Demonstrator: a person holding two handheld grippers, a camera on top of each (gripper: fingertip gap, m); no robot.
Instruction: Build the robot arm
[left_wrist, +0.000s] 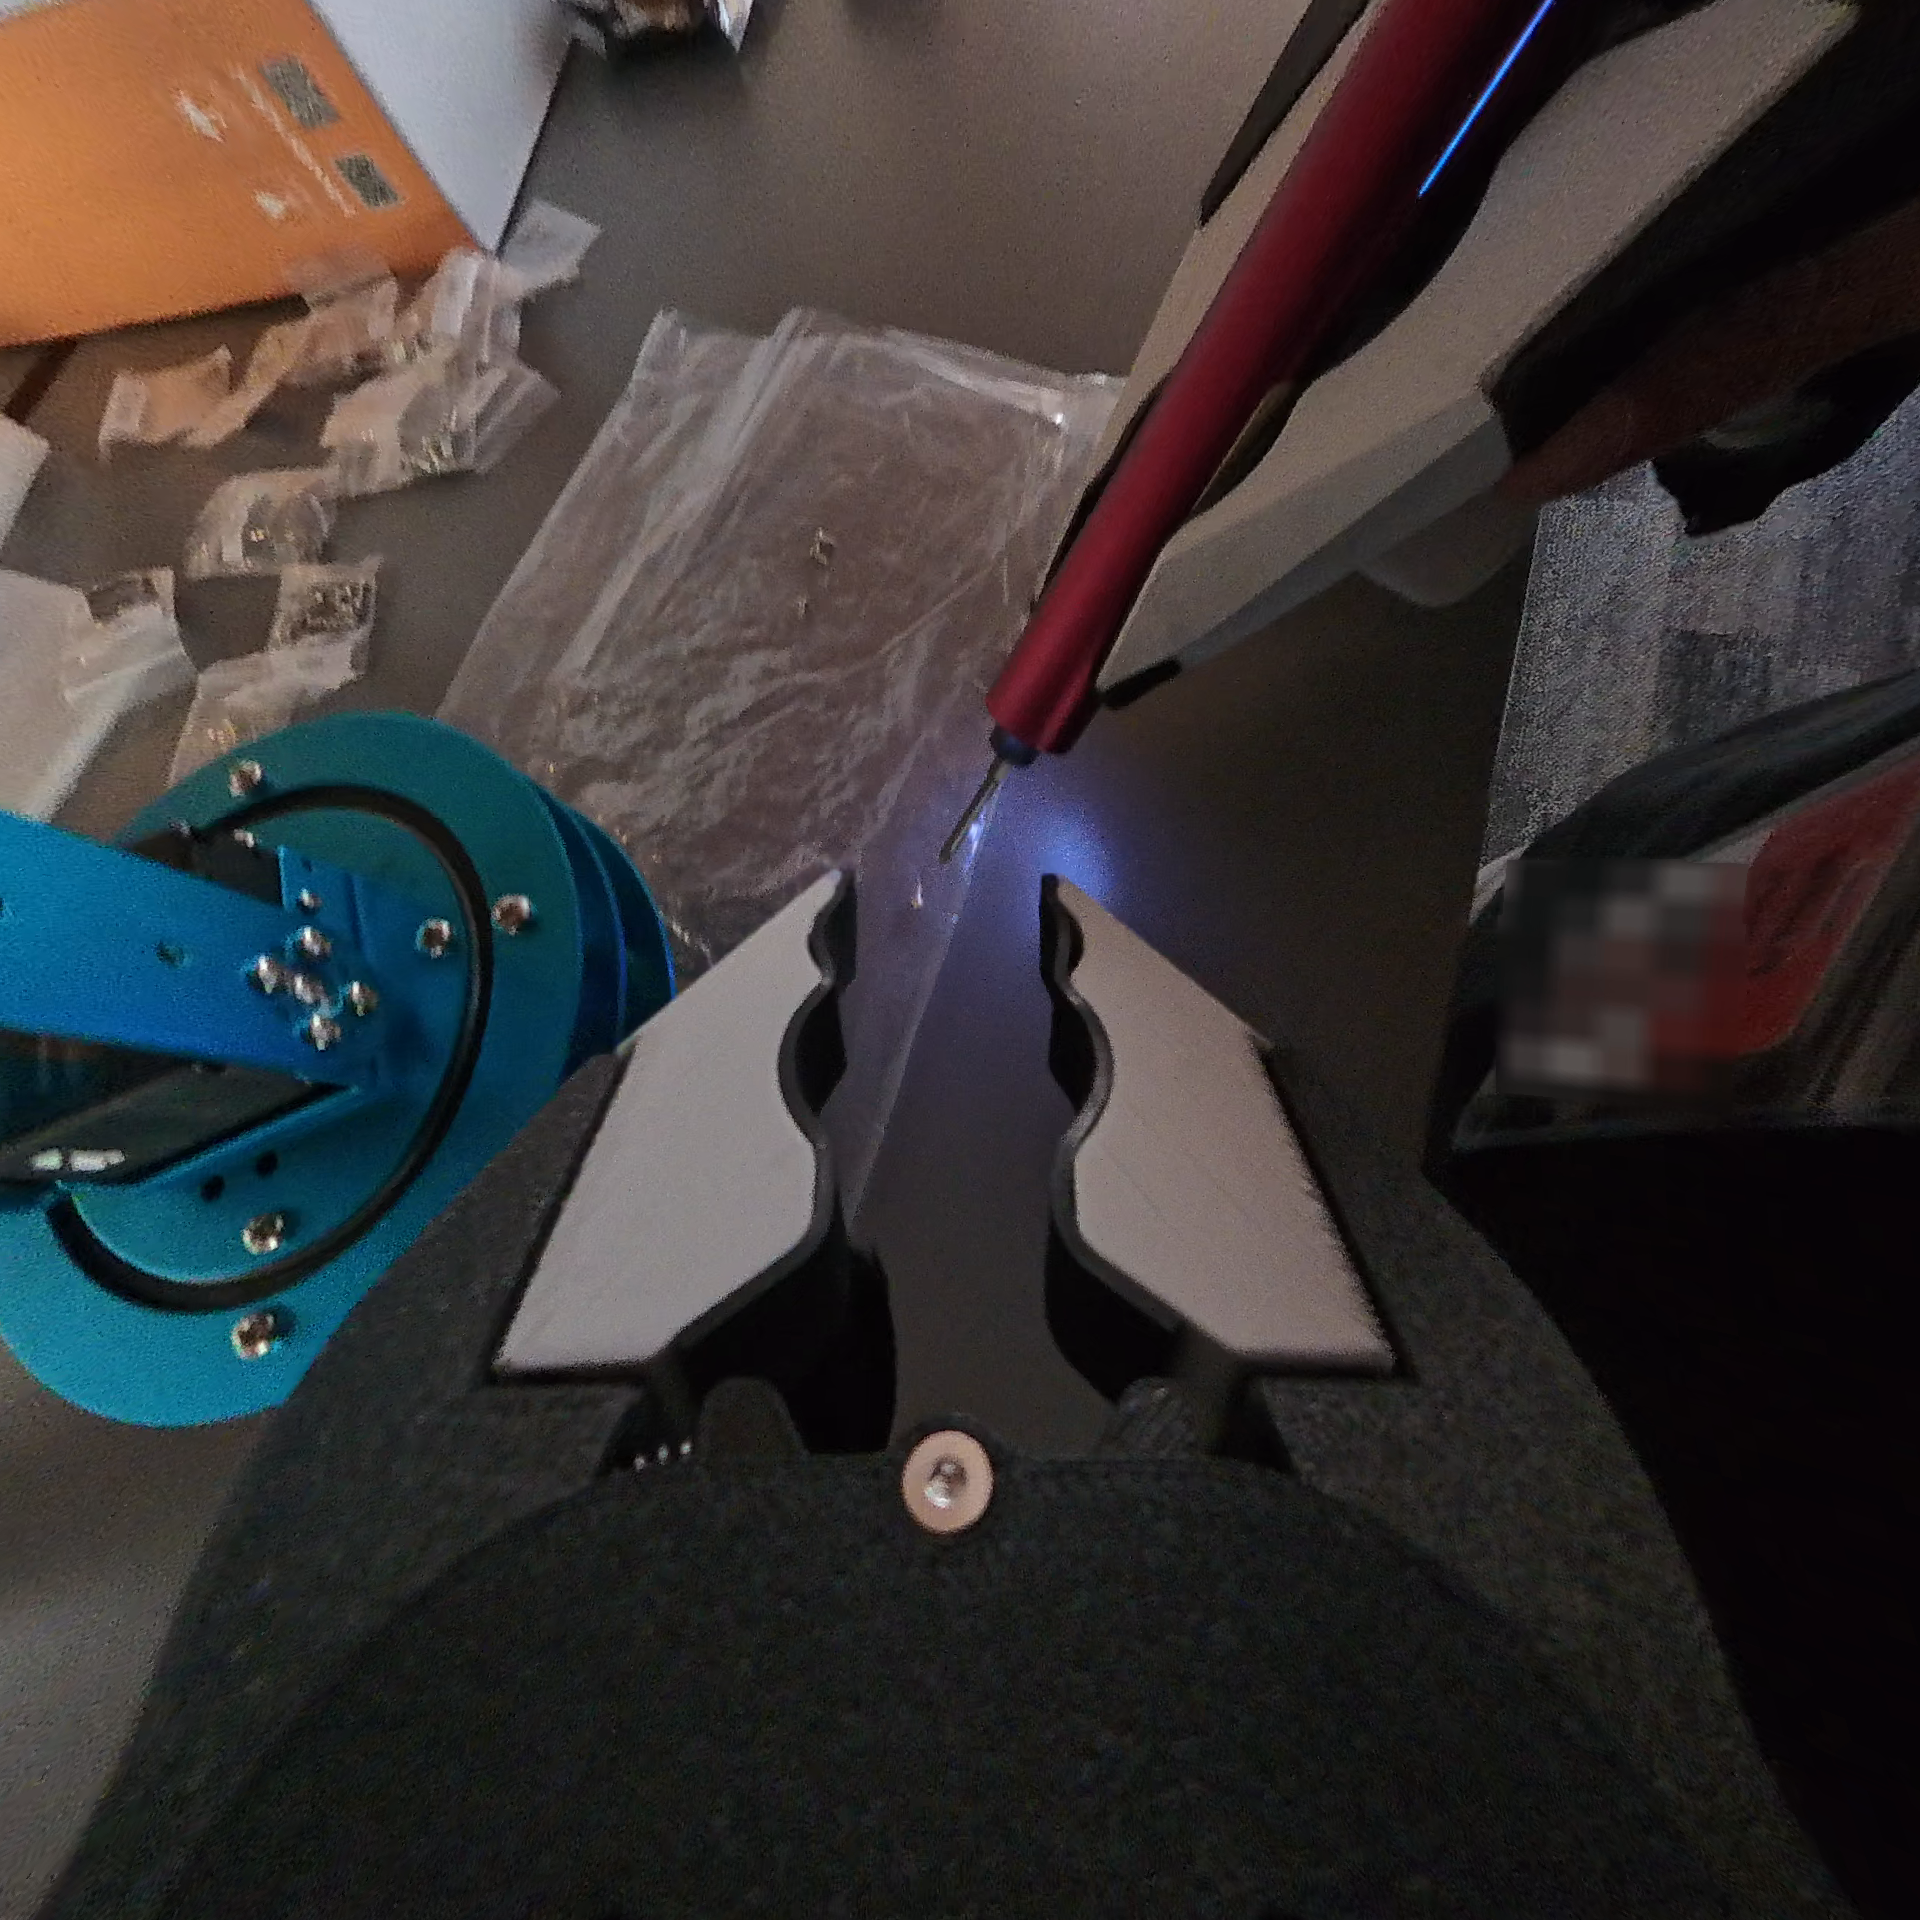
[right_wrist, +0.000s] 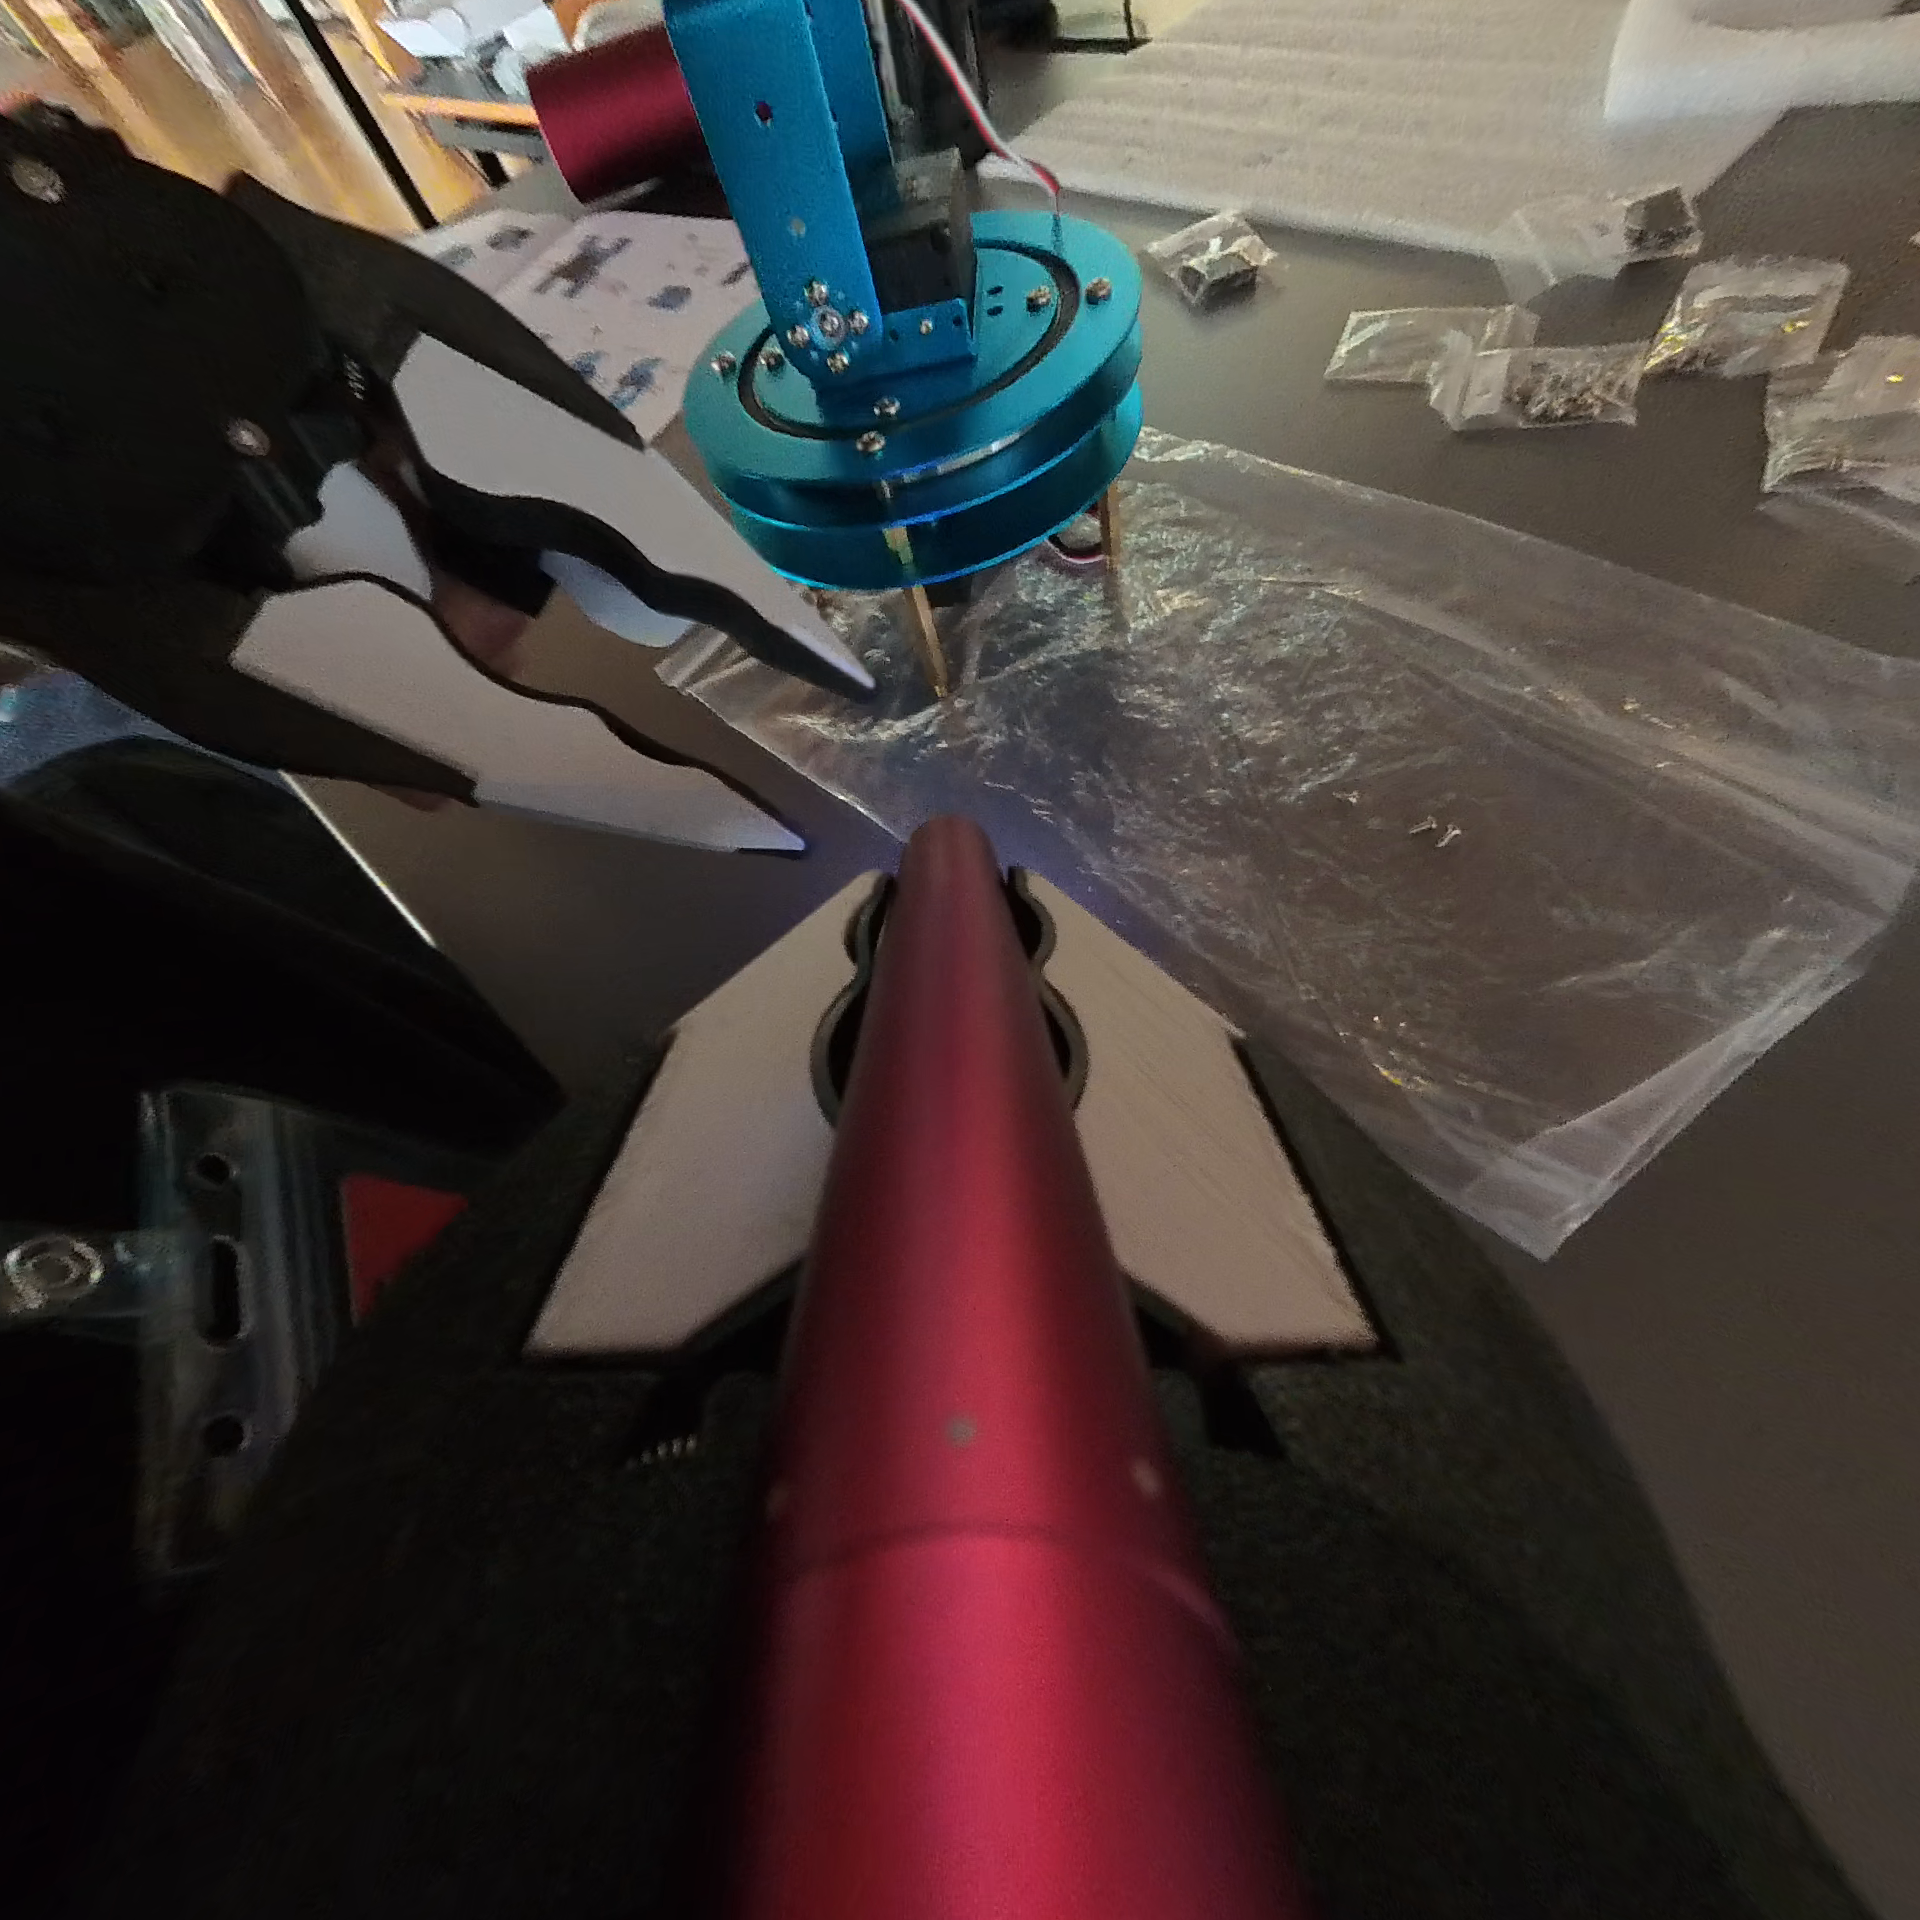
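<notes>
Left wrist view
Left gripper (left_wrist: 945, 883): jaws apart, nothing between them, low over the dark table (left_wrist: 1299, 831).
Tiny screw (left_wrist: 918, 898): lies just ahead of the fingertips, at the edge of the clear plastic bag (left_wrist: 769, 582).
Red electric screwdriver (left_wrist: 1174, 457): bit angled down near the screw (its tip light glows blue).
Blue turntable assembly (left_wrist: 312, 1049): left of the gripper.

Right wrist view
Right gripper (right_wrist: 948, 883): clamped around the screwdriver barrel.
Small parts bags (right_wrist: 1538, 364): far right.

Red screwdriver (right_wrist: 966, 1351), blue round base (right_wrist: 914, 416), clear bag (right_wrist: 1455, 831), seemingly grey table (left_wrist: 935, 208).
</notes>
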